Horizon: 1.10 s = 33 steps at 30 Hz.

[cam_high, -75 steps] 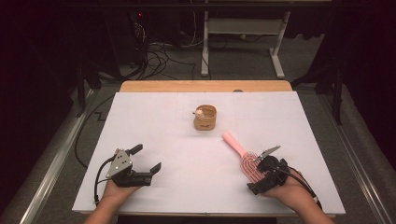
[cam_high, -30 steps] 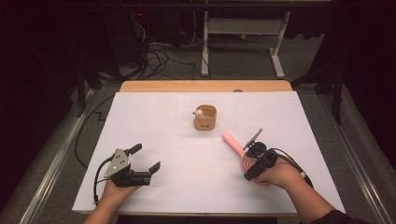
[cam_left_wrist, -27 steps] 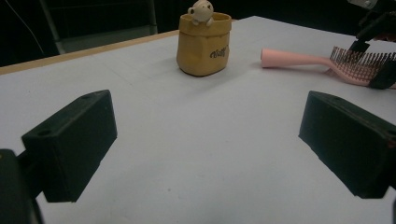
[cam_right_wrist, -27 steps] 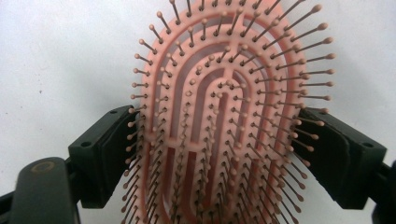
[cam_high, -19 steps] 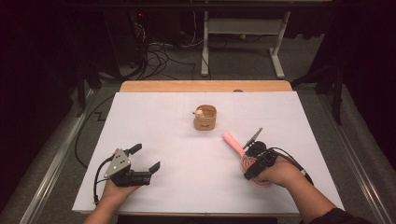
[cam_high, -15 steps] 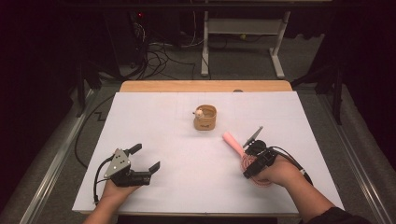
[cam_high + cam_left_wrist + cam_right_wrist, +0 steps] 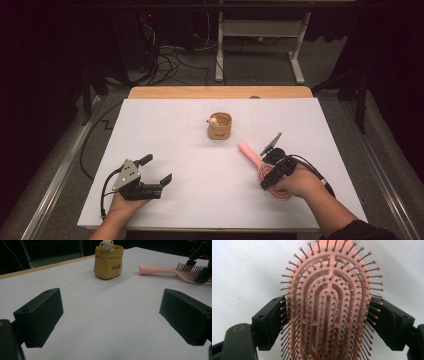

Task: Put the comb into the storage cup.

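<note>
right gripper view: right gripper (image 7: pixel 325 322) jaws wide, straddling pink hairbrush (image 7: pixel 329 302) head, bristles up, not clamped yet | brush lies near table (image 7: pixel 165 125) right edge, handle toward yellow pot (image 7: pixel 219 126) | left gripper (image 7: pixel 152 172) open, empty, parked near front-left corner

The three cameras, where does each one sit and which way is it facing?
High view: above the person's side, facing forward and down on the table; forearms, left gripper, right gripper.
Left gripper view: low between its jaws, facing the yellow pot.
Right gripper view: straight onto the pink hairbrush between its jaws.
The high and left gripper views share pot and brush.
</note>
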### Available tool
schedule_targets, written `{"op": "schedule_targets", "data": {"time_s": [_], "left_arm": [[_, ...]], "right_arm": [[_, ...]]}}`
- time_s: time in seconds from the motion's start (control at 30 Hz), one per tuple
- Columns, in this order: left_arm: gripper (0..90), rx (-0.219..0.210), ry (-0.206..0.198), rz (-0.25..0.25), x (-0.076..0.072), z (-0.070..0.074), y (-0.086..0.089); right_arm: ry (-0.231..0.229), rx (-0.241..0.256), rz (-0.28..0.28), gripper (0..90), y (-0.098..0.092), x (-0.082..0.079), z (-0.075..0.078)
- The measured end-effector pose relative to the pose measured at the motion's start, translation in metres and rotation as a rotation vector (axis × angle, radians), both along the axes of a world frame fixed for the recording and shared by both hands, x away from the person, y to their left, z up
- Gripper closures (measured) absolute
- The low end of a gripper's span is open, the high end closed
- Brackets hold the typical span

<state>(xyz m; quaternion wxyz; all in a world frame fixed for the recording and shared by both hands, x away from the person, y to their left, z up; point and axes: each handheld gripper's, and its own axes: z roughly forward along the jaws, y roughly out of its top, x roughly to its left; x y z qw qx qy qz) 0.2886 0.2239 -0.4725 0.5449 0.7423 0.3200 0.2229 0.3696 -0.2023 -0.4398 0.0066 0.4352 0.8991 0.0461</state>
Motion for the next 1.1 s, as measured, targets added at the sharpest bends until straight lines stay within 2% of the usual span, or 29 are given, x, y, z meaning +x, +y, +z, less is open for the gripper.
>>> {"op": "schedule_targets", "data": {"time_s": [0.1, 0.2, 0.33, 0.53, 1.1], "left_arm": [[6.0, 0.000, 0.001, -0.001, 0.000, 0.000, 0.000], [6.0, 0.000, 0.002, -0.002, 0.000, 0.000, 0.000], [6.3, 0.001, 0.002, -0.005, -0.001, 0.000, 0.000], [6.7, -0.006, -0.003, -0.002, -0.001, 0.001, 0.000], [7.1, -0.004, 0.005, -0.004, -0.001, 0.000, 0.000]], "right_arm": [[0.005, -0.027, 0.014, 18.1, 0.003, 0.000, -0.001], [-0.006, -0.075, 0.062, 17.2, 0.008, -0.001, -0.004], [0.013, -0.091, 0.047, 17.2, 0.011, 0.000, -0.004], [0.018, -0.098, 0.045, 17.5, 0.012, 0.001, -0.004], [0.008, -0.075, 0.034, 19.8, 0.009, 0.000, -0.003]]}}
